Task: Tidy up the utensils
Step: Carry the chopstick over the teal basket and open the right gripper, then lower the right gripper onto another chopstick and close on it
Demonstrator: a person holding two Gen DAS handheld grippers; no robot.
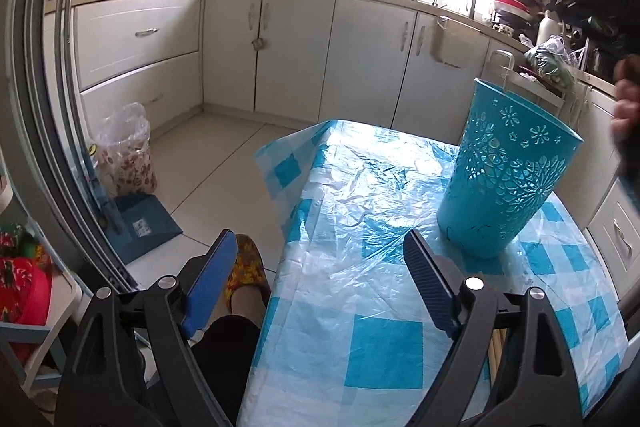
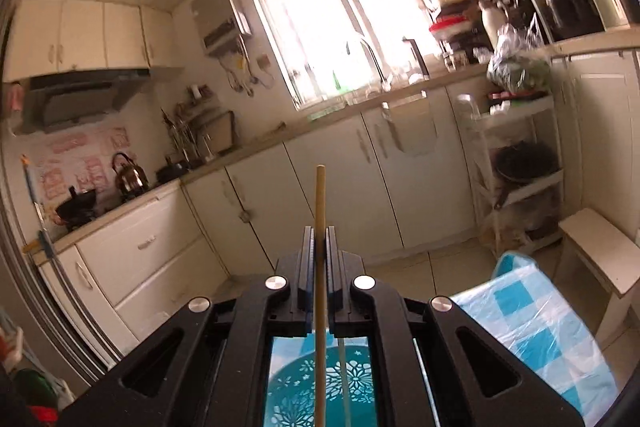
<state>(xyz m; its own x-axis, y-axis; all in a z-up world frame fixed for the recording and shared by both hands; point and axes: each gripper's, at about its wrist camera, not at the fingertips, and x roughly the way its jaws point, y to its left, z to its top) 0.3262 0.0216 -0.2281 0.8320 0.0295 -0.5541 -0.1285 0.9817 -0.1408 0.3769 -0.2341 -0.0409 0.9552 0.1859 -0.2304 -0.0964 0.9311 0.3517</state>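
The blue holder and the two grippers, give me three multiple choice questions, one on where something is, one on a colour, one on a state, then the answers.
1. Where does the holder stand?
A. on the checked tablecloth
B. on the floor
C. on the counter

2. What colour is the holder?
A. red
B. turquoise blue
C. white

3. What is the state of the right gripper?
A. wide open and empty
B. shut on a chopstick
C. shut on a spoon

Answers: 1 A, the left wrist view shows its base on the cloth; 2 B, its cut-out wall is turquoise; 3 B, the fingers pinch the wooden stick, while the left gripper stands open.
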